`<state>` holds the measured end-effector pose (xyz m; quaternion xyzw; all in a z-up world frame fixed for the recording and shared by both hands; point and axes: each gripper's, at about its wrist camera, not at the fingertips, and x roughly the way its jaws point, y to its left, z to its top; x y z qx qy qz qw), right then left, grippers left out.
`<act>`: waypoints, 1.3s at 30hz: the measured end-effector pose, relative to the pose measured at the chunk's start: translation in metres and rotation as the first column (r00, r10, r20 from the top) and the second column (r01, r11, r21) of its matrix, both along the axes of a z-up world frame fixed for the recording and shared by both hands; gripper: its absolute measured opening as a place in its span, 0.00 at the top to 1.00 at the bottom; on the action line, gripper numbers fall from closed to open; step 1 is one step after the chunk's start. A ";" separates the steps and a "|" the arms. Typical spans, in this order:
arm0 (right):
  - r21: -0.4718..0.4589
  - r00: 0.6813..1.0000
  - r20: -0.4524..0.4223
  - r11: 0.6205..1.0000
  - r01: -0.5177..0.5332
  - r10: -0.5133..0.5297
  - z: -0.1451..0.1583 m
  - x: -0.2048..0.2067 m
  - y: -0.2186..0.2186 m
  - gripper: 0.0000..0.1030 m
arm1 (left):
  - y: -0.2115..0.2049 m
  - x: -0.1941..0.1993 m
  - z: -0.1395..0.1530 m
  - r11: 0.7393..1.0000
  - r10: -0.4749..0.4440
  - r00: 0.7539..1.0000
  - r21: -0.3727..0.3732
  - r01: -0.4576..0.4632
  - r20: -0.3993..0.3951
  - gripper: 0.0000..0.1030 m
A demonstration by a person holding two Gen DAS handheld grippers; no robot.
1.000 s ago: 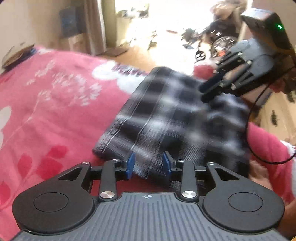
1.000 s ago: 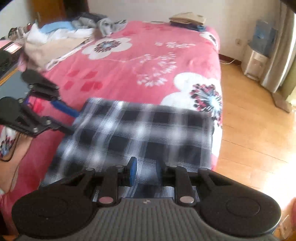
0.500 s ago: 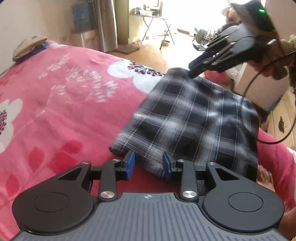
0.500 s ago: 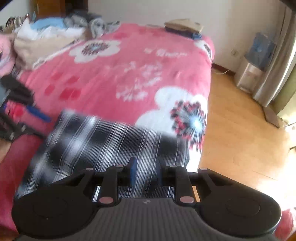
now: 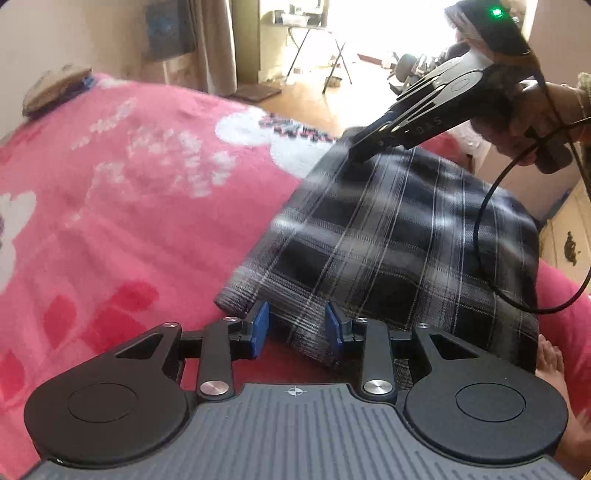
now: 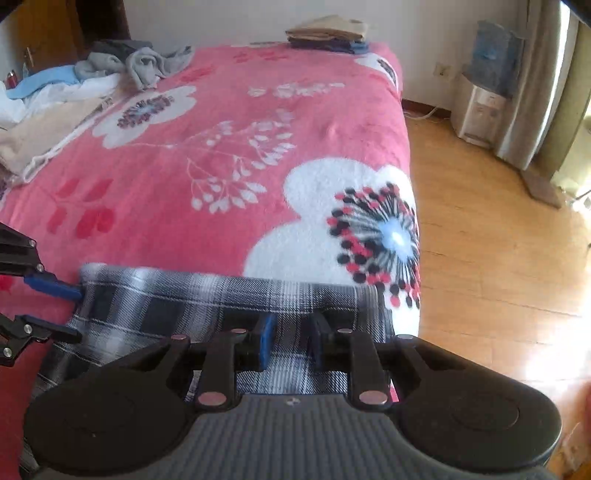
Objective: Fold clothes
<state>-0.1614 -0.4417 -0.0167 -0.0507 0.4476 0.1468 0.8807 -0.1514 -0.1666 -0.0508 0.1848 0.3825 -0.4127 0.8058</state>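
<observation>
A folded black-and-white plaid flannel shirt (image 5: 399, 251), a soft rectangle, lies on the fleecy pink floral blanket (image 6: 229, 155) at the bed's corner, long axis along the near edge in the right wrist view. The left claw (image 5: 297, 328) straddles its 6 o'clock corner, pads apart. The right claw (image 6: 290, 343) hangs over its far edge (grip unclear).

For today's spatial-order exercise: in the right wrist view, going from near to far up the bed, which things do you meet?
right gripper → plaid garment → white flower with the dark centre on the pink blanket → folded stack of clothes at the far end.
</observation>
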 end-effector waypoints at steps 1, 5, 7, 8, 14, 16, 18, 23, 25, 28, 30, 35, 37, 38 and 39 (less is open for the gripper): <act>0.005 1.000 0.010 1.000 -0.001 0.001 0.002 0.001 0.001 0.77 | 0.001 0.000 0.002 1.000 0.000 1.000 -0.011 0.000 0.021 0.68; 0.005 0.998 -0.005 0.998 0.062 -0.062 -0.008 0.008 -0.003 0.78 | 0.000 0.008 -0.004 0.999 0.042 0.999 0.007 -0.042 -0.001 0.68; 0.014 0.996 -0.012 0.996 0.093 -0.093 -0.013 0.009 -0.006 0.78 | -0.001 0.011 -0.010 0.998 0.053 0.998 0.017 -0.053 -0.014 0.68; 0.012 0.995 -0.007 0.995 0.101 -0.101 -0.012 0.007 -0.005 0.78 | 0.000 0.011 -0.012 0.998 0.056 0.998 0.014 -0.056 -0.016 0.68; 0.049 0.989 0.070 0.990 0.129 -0.133 0.013 -0.015 -0.010 0.78 | 0.006 0.003 0.003 0.997 0.079 0.997 0.010 -0.079 0.024 0.68; 0.086 0.981 0.107 0.984 0.156 -0.165 0.026 -0.027 -0.018 0.77 | 0.005 -0.004 0.012 0.997 0.079 0.994 0.008 -0.080 0.071 0.66; 0.113 0.969 0.148 0.977 0.181 -0.196 0.039 -0.042 -0.023 0.77 | 0.004 -0.010 0.021 0.996 0.089 0.989 0.004 -0.090 0.115 0.64; 0.121 0.934 0.269 0.971 0.207 -0.233 0.071 -0.079 -0.017 0.76 | -0.006 -0.022 0.039 0.988 0.157 0.982 -0.025 -0.155 0.101 0.59; 0.089 0.923 0.308 0.973 0.212 -0.229 0.082 -0.089 -0.009 0.76 | -0.010 -0.027 0.044 0.983 0.182 0.981 -0.043 -0.179 0.073 0.52; 0.037 0.910 0.352 0.975 0.219 -0.218 0.096 -0.099 0.006 0.76 | -0.012 -0.032 0.048 0.980 0.190 0.982 -0.055 -0.189 0.010 0.50; 0.024 0.907 0.360 0.974 0.226 -0.219 0.103 -0.102 0.015 0.75 | -0.010 -0.035 0.048 0.979 0.195 0.981 -0.060 -0.196 -0.020 0.45; -0.033 0.911 0.370 0.977 0.210 -0.183 0.108 -0.107 0.041 0.66 | -0.006 -0.033 0.043 0.972 0.228 0.972 -0.044 -0.230 -0.055 0.41; -0.045 0.916 0.360 0.977 0.207 -0.177 0.105 -0.107 0.049 0.63 | -0.004 -0.030 0.041 0.967 0.248 0.966 -0.036 -0.251 -0.070 0.41; -0.041 0.920 0.348 0.978 0.206 -0.180 0.104 -0.107 0.052 0.62 | -0.003 -0.029 0.040 0.965 0.258 0.963 -0.032 -0.261 -0.077 0.41; -0.036 0.924 0.335 0.978 0.206 -0.183 0.103 -0.107 0.055 0.60 | -0.002 -0.028 0.039 0.962 0.268 0.960 -0.029 -0.271 -0.084 0.41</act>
